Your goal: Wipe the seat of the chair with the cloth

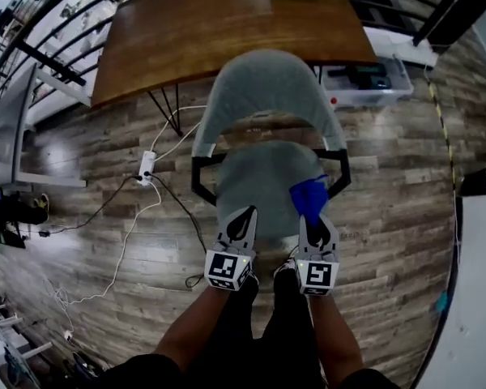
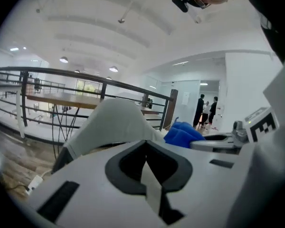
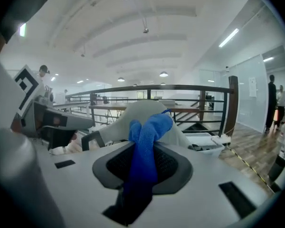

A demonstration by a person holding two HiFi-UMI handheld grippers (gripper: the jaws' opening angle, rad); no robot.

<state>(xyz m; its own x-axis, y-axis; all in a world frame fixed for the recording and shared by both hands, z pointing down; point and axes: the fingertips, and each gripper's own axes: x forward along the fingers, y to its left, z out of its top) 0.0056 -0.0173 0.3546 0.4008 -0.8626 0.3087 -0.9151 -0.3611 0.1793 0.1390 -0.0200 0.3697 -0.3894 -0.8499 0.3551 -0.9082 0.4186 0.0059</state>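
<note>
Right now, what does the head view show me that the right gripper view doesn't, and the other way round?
Only the head view: the chair seat from above, the power strip with its cables on the floor, and the person's legs.
Only the right gripper view: a close look at the right gripper, jaws shut on the blue cloth, and people standing at far right.
Both: the blue cloth, the chair's backrest and the wooden table.
</note>
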